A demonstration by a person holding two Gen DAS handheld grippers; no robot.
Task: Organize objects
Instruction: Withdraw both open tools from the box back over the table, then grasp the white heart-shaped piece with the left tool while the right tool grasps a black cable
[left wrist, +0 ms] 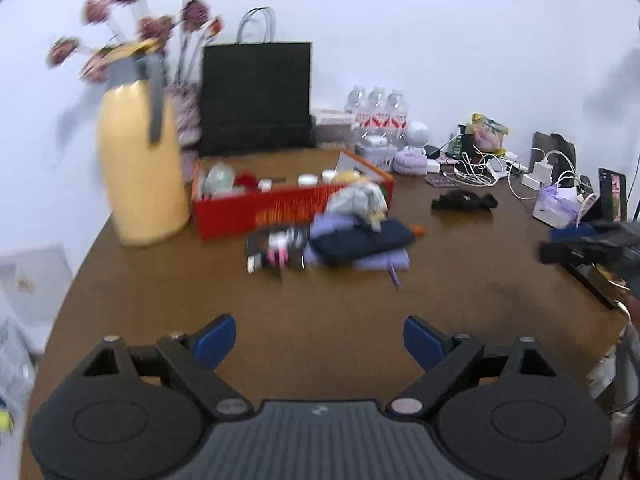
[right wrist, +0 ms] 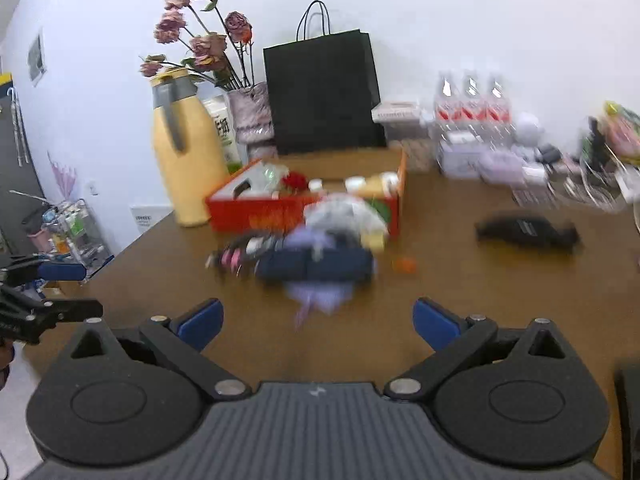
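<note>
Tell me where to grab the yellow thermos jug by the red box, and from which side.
Take the yellow thermos jug by its grey handle, which runs down from the lid on the side facing the cameras. It stands upright and its body looks too broad for the jaws, so the slim handle is probably the better hold. Come in level from the table's near-left edge; the red box crowds its right.

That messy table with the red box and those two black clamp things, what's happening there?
A person is tidying the brown table using a handheld gripper in each hand. Right now the left gripper and right gripper both hang open and empty over bare wood. Ahead lies a pile of dark blue and lilac pouches in front of the red box, beside a yellow jug. Nothing is held.
</note>
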